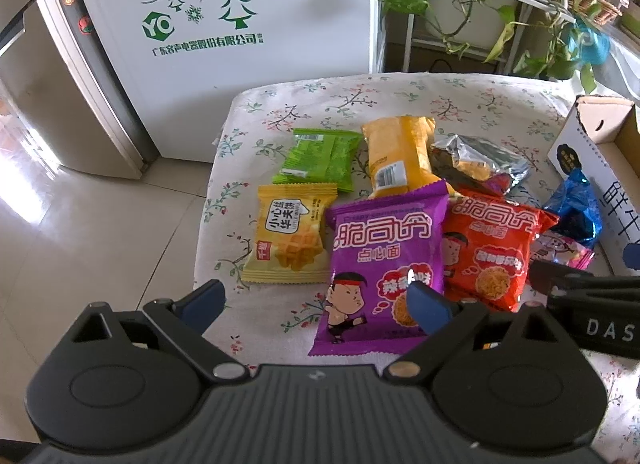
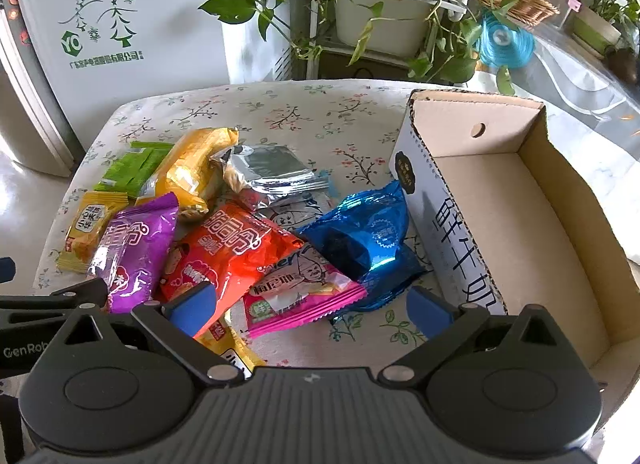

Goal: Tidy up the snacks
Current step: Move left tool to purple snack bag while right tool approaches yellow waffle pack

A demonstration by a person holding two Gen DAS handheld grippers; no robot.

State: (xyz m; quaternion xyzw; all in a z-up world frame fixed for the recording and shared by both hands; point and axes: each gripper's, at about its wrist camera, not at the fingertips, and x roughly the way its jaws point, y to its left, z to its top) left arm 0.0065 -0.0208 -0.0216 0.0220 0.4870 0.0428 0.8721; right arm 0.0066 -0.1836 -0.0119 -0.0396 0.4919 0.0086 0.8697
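Observation:
Several snack packs lie on the floral-cloth table (image 1: 280, 111). A purple pack (image 1: 384, 264) (image 2: 132, 248) lies beside a red pack (image 1: 492, 248) (image 2: 228, 252), a small yellow pack (image 1: 288, 236), a green pack (image 1: 320, 157), an orange-yellow pack (image 1: 396, 155), a silver pack (image 1: 476, 159), a blue foil pack (image 2: 368, 236) and a pink pack (image 2: 304, 296). My left gripper (image 1: 316, 304) is open above the purple pack's near end. My right gripper (image 2: 312, 310) is open over the pink pack. An empty cardboard box (image 2: 528, 199) stands at the right.
A white fridge (image 1: 224, 23) stands behind the table on the left. Potted plants on a white rack (image 2: 360, 3) stand behind it on the right. Another small yellow pack (image 2: 228, 352) lies under my right gripper. Tiled floor (image 1: 80, 223) lies to the left.

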